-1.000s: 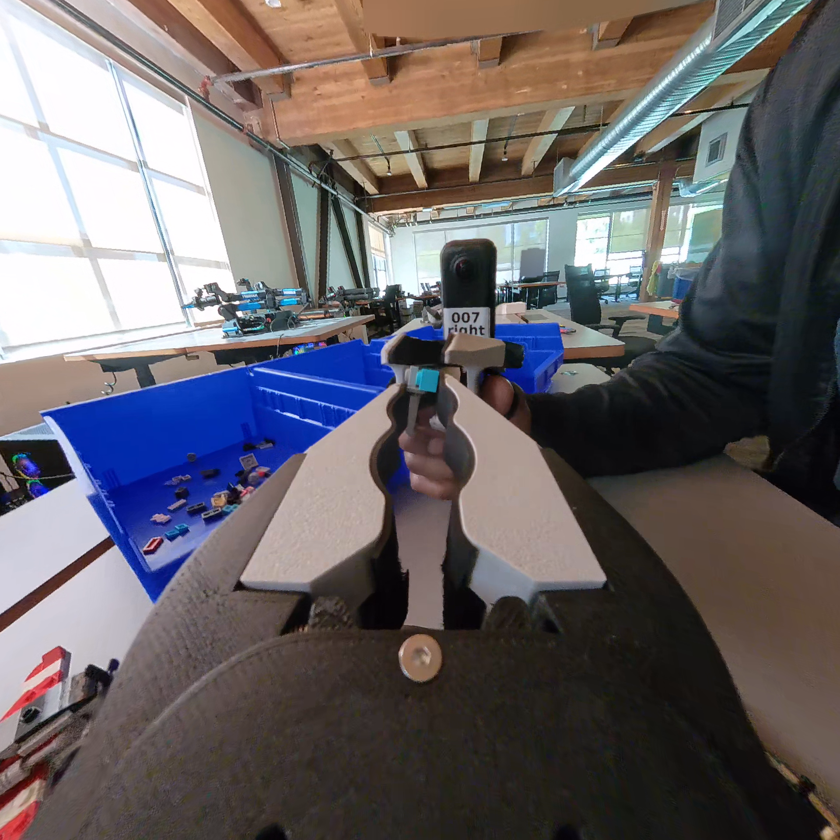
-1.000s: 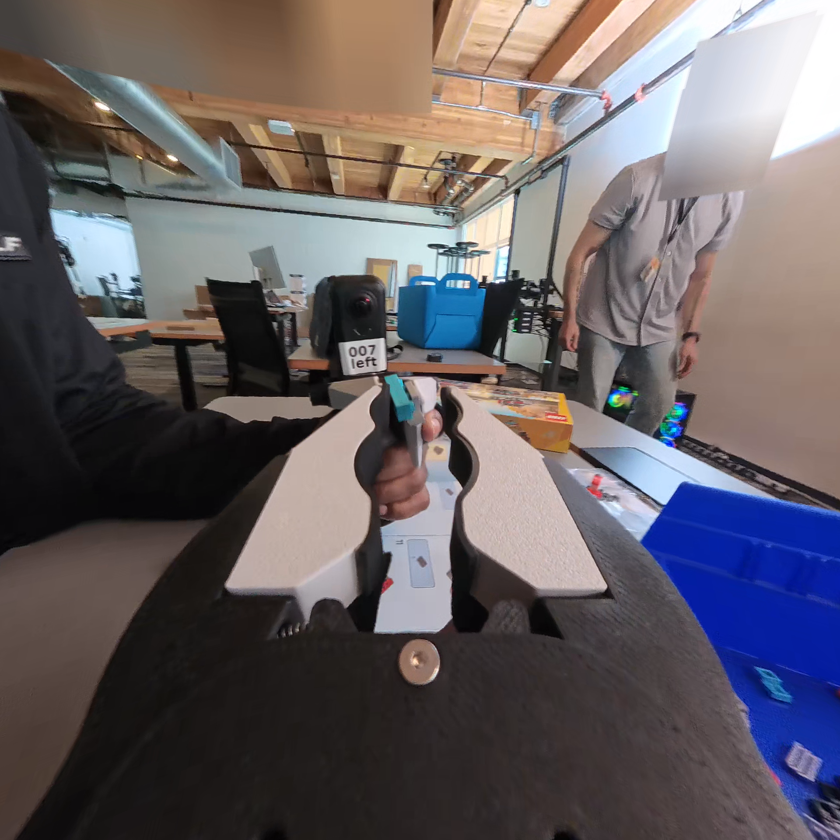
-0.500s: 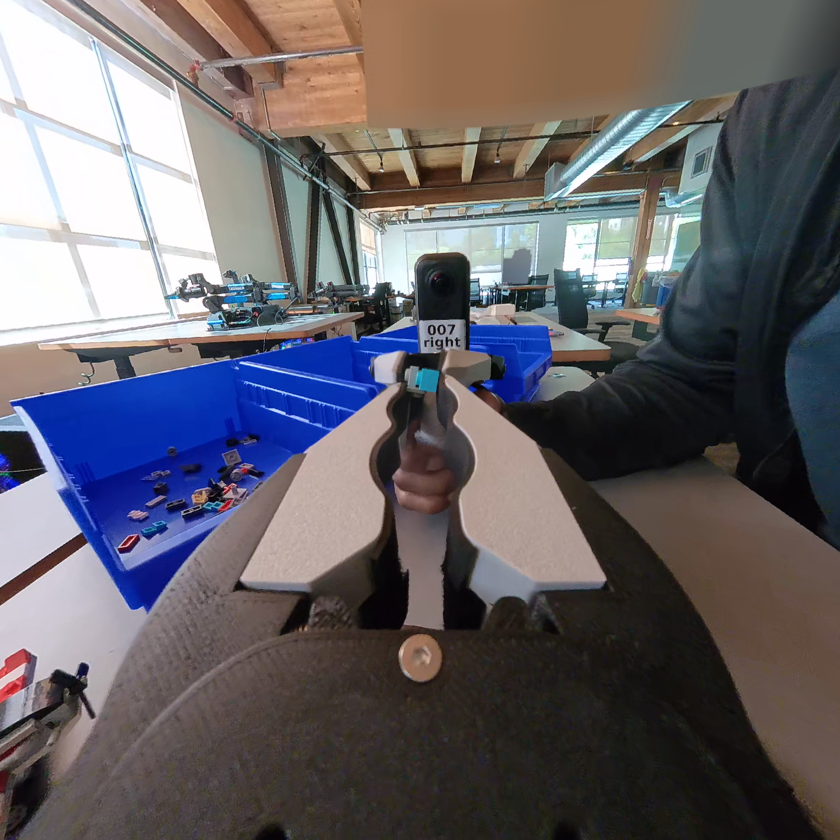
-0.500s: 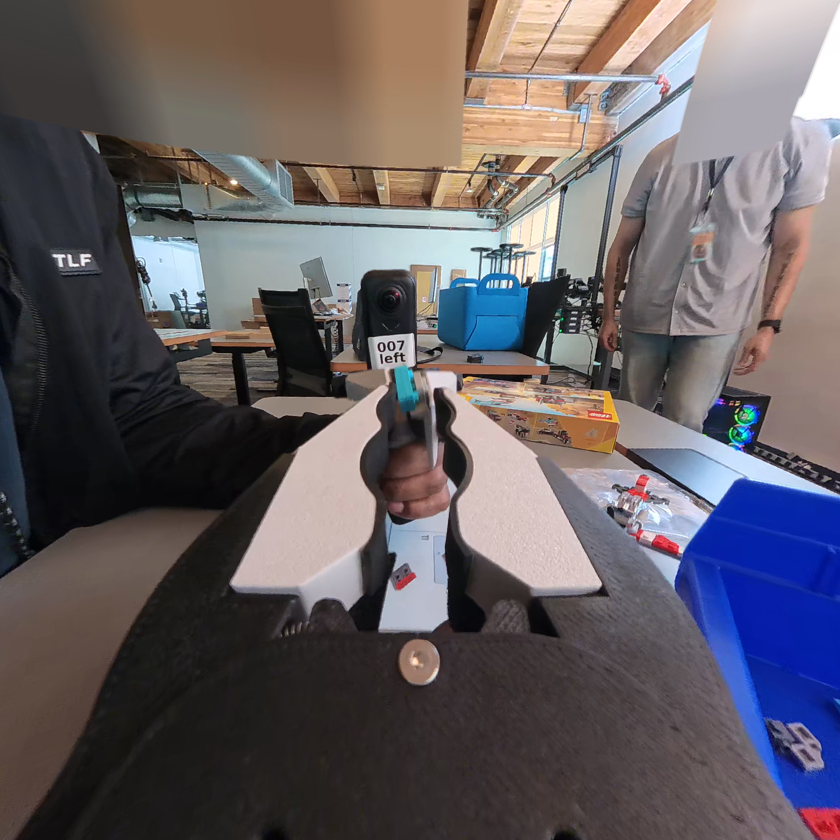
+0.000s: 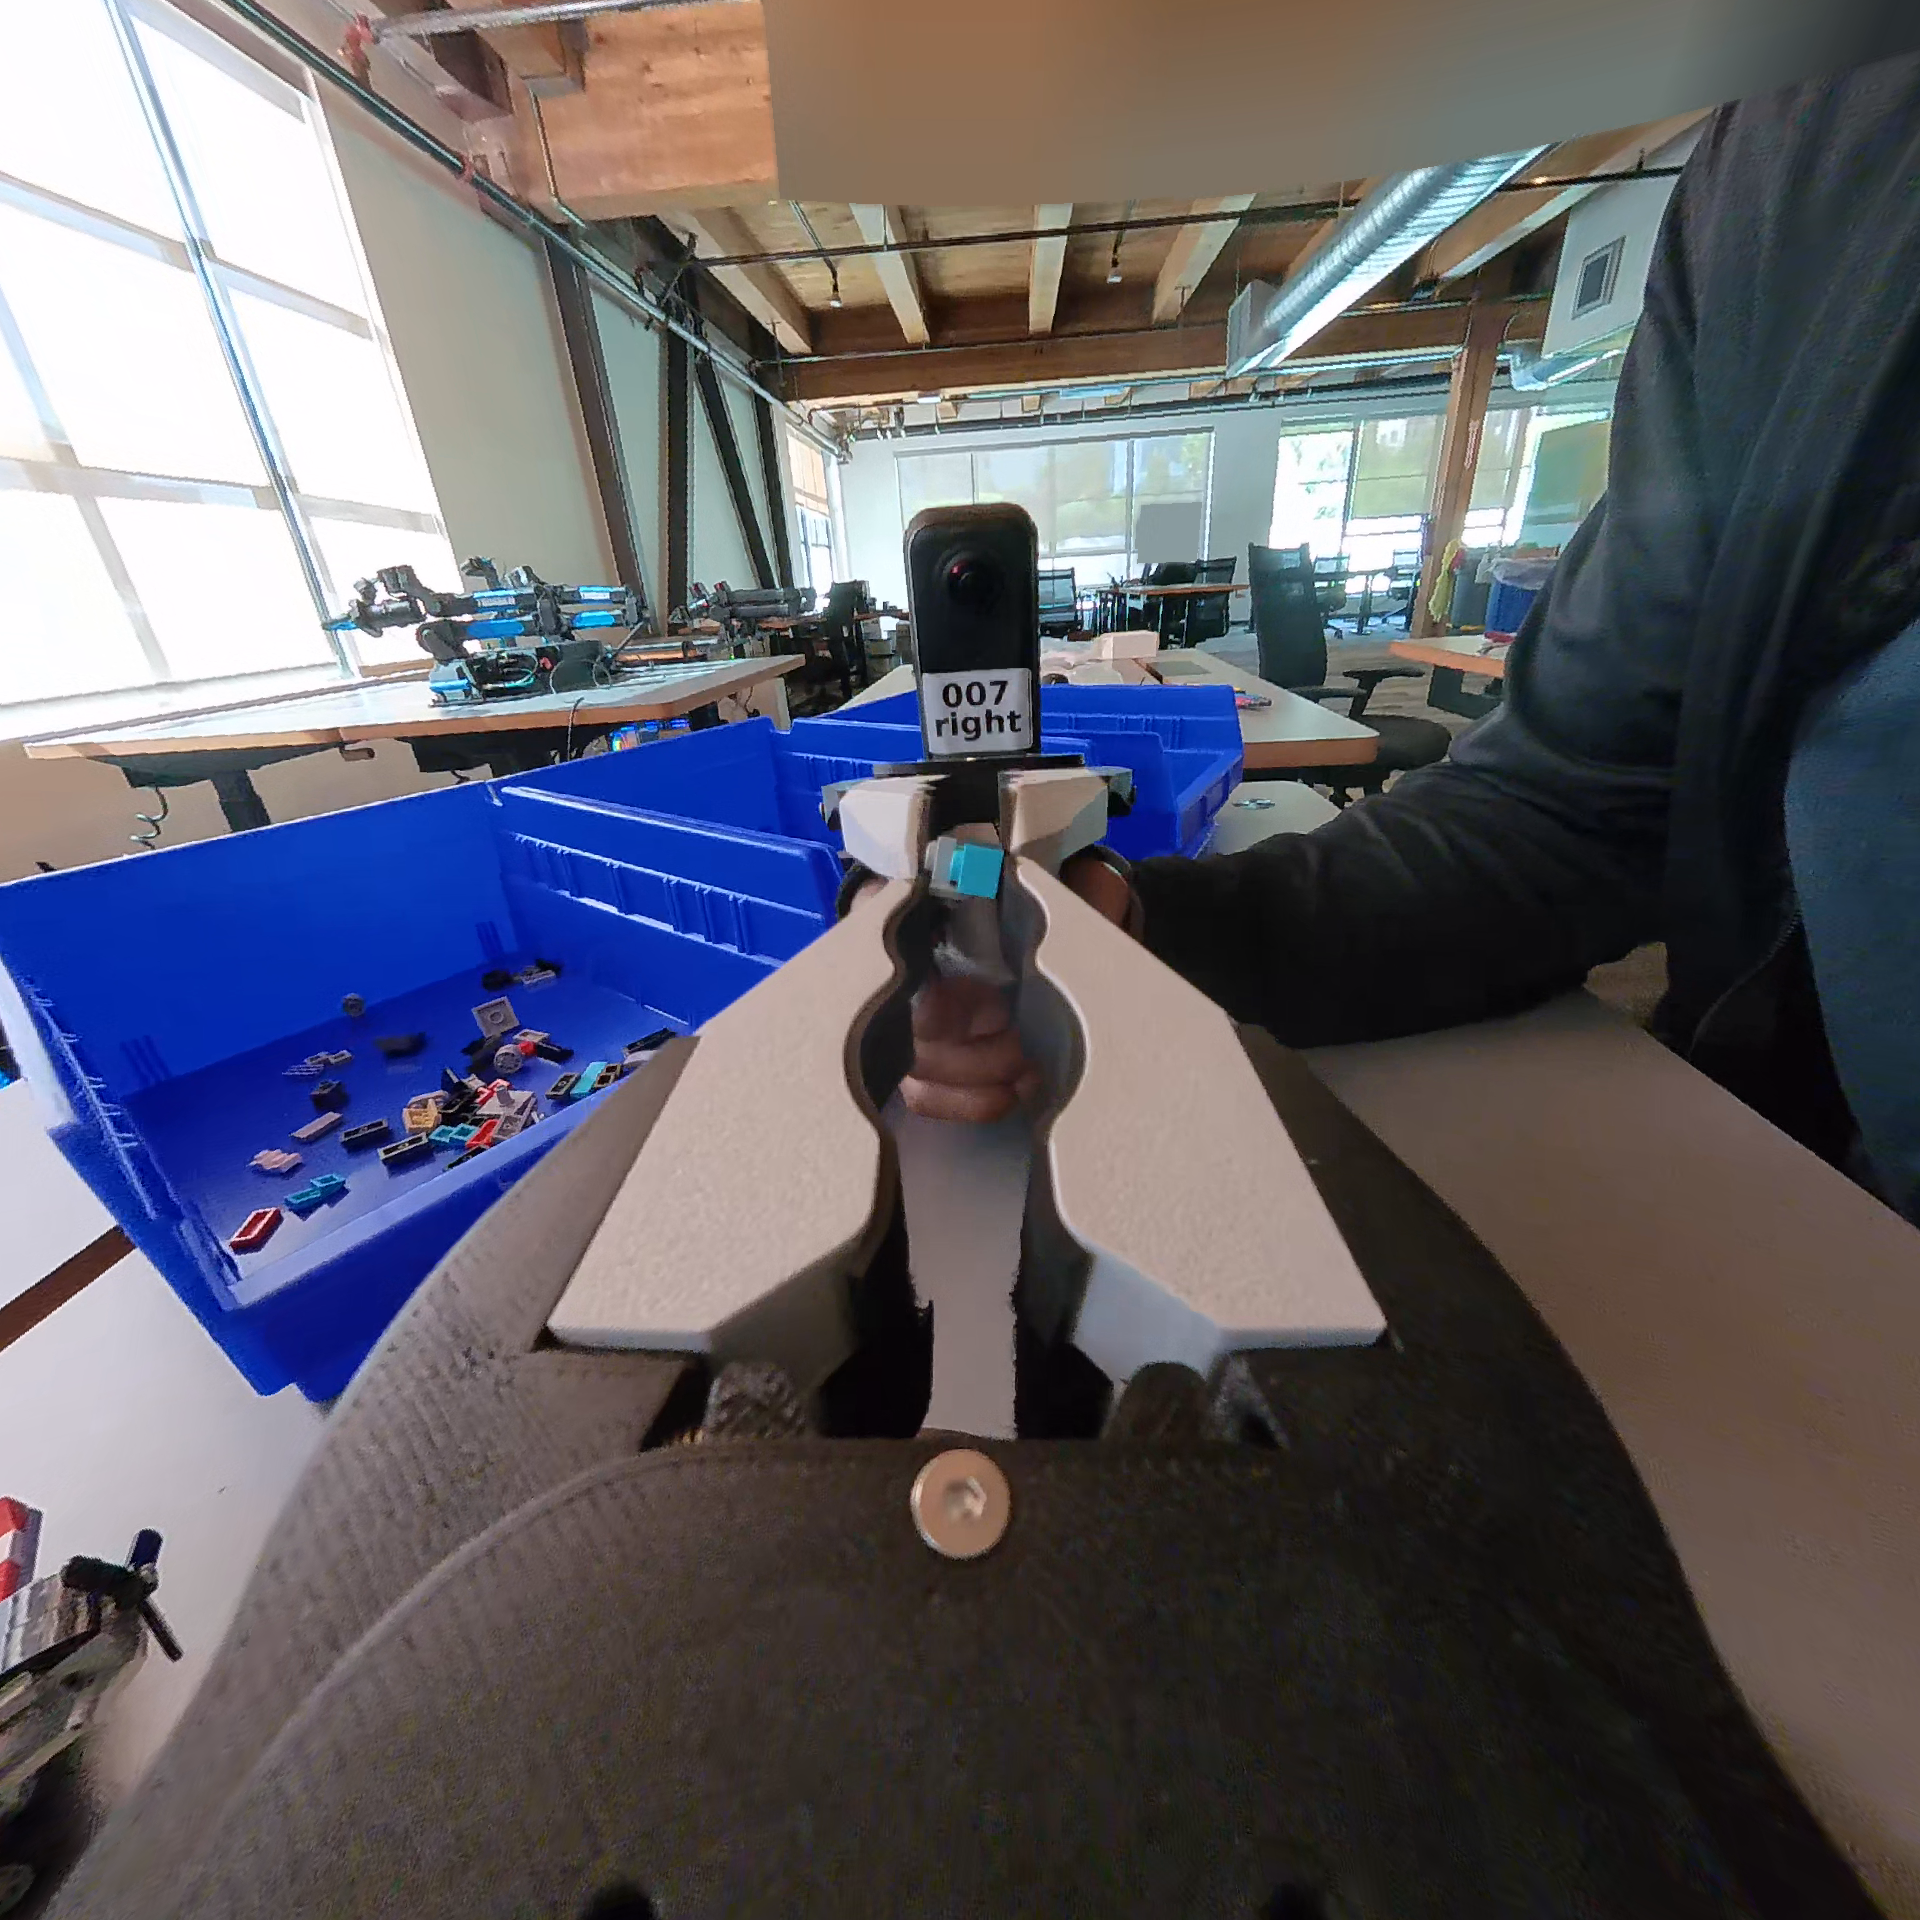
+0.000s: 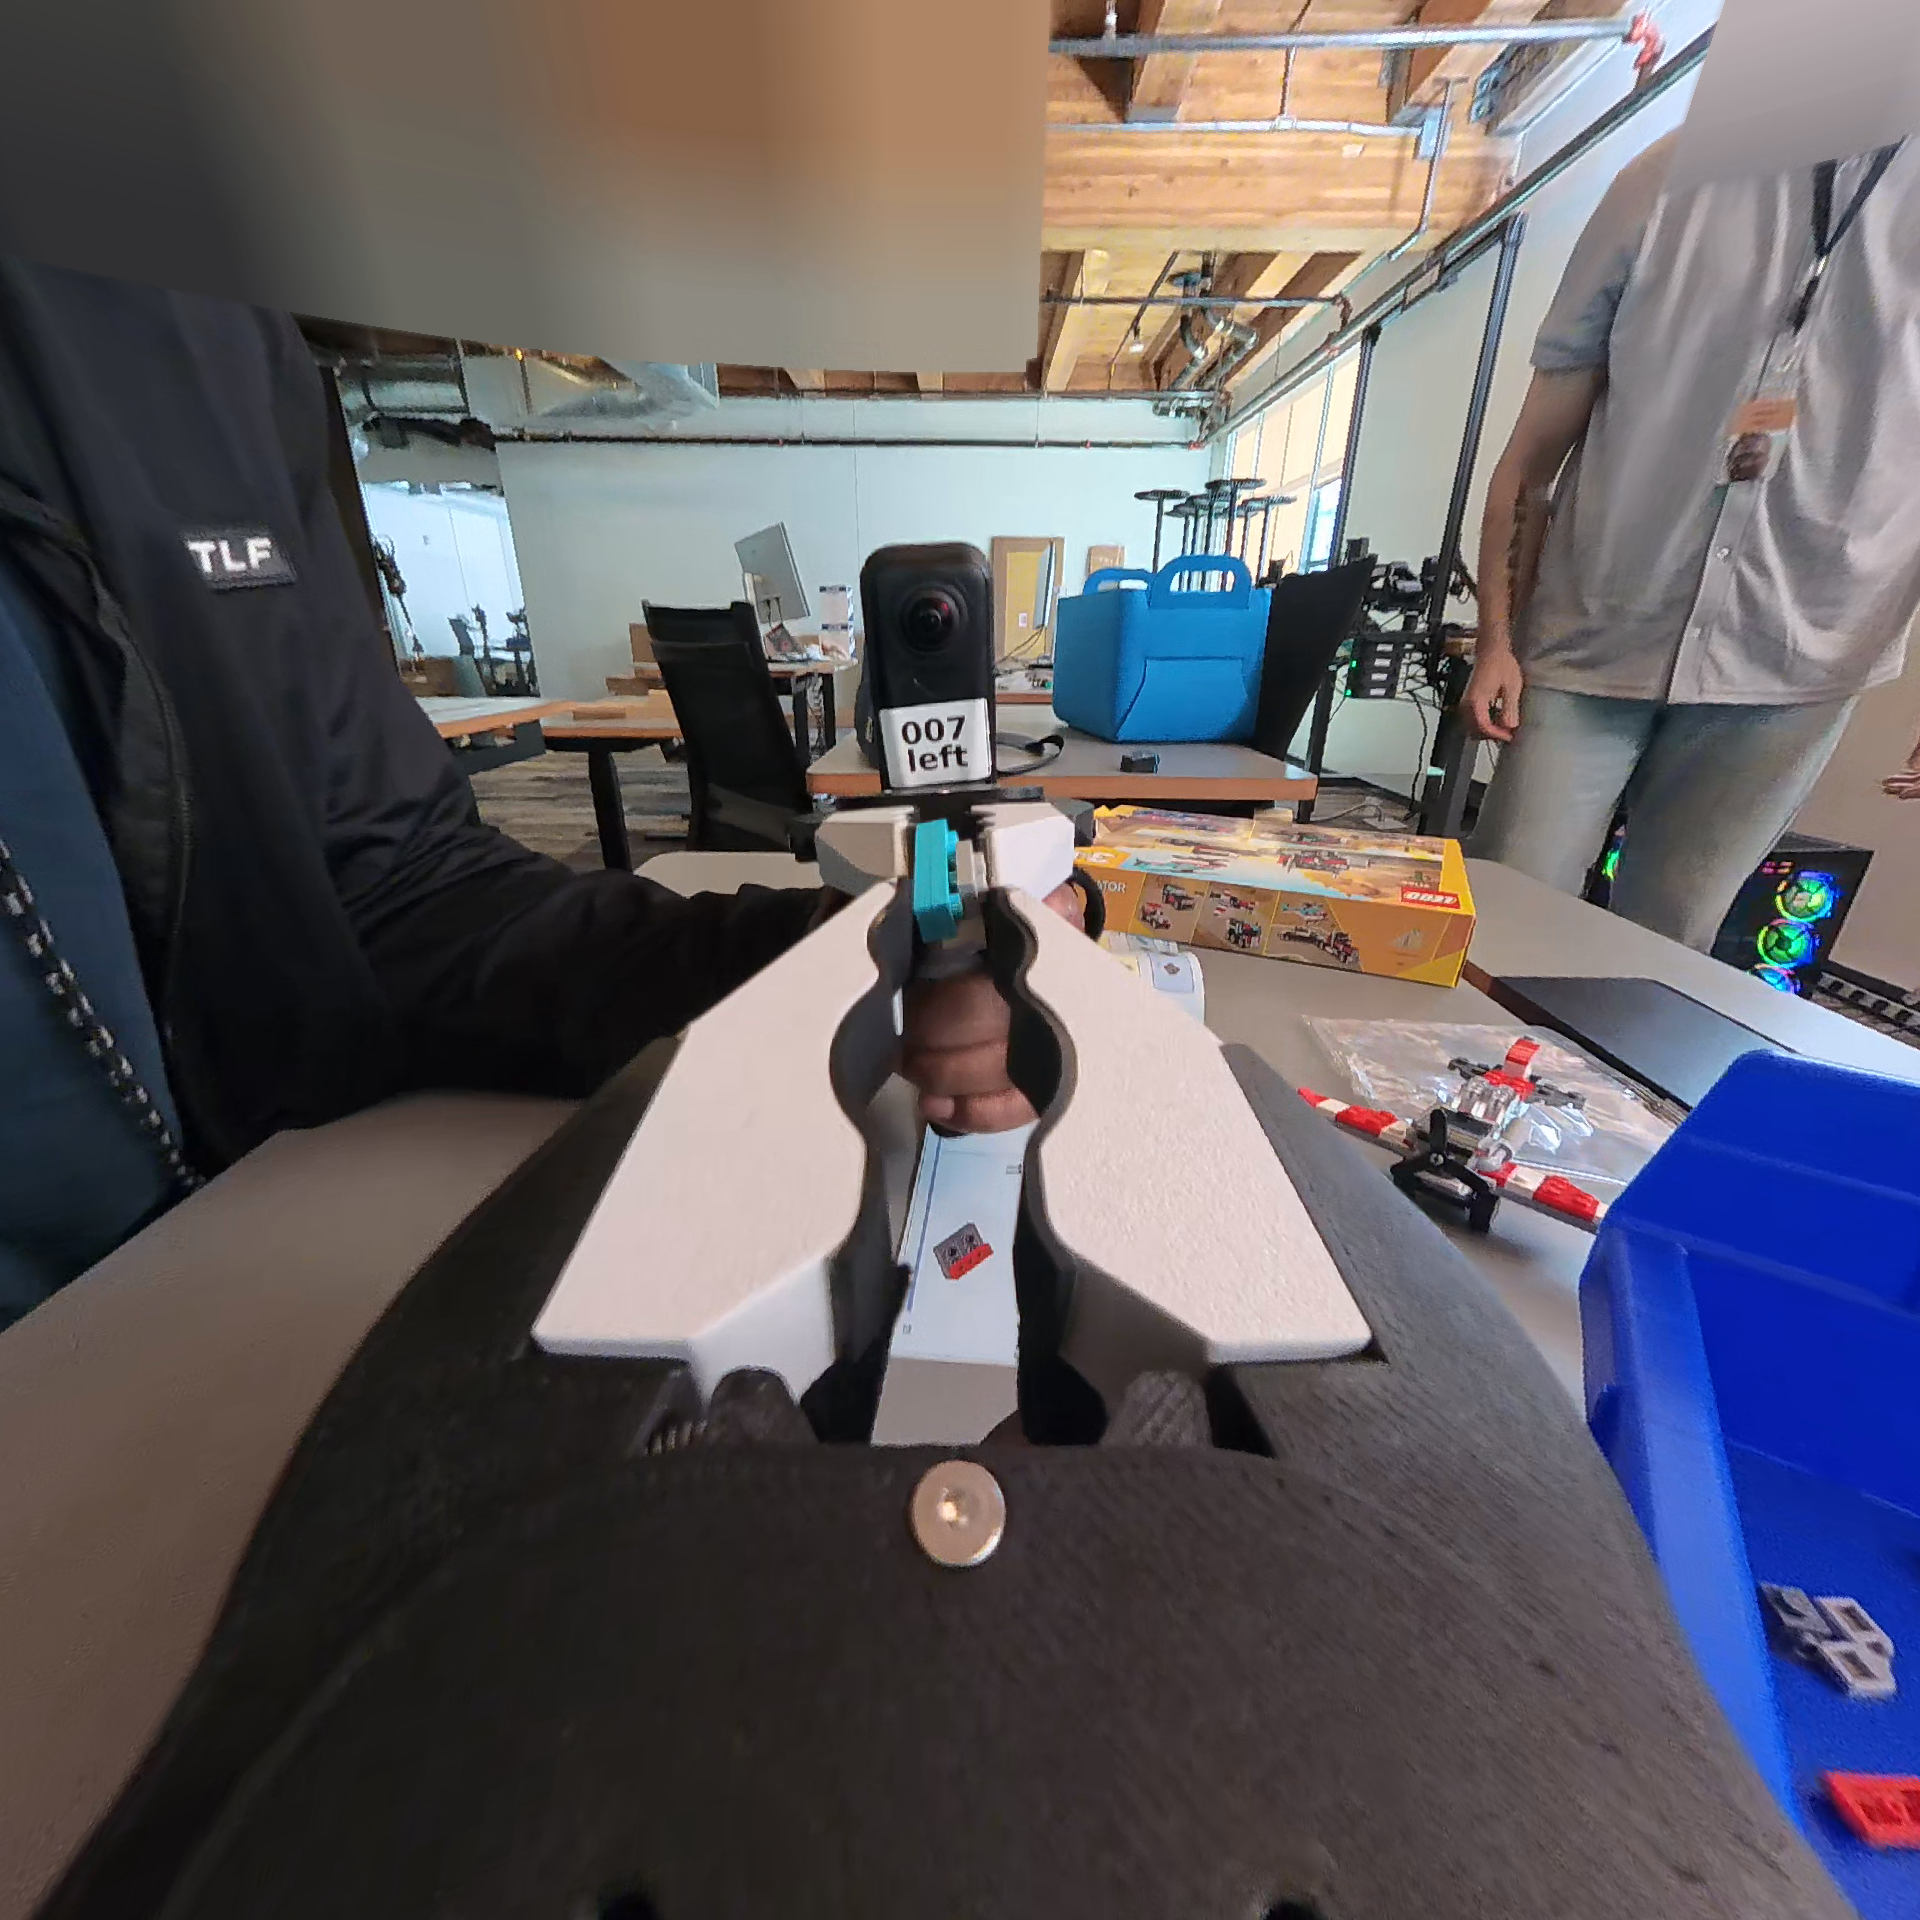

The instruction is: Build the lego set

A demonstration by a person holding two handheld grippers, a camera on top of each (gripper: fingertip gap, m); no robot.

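While both tongs meet tip-to-tip, teal lego piece (image 5: 964, 868) sits clamped btwn them, seemingly.

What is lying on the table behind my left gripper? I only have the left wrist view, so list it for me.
Observer: A yellow lego box lies on the table just beyond it.
Operator: Go on. Tell me what's built.
Observer: A small red and white plane model sits on a clear plastic bag, between the box and the blue bin.
Operator: Now find the instructions.
Observer: A white printed booklet lies flat on the table below the left gripper.
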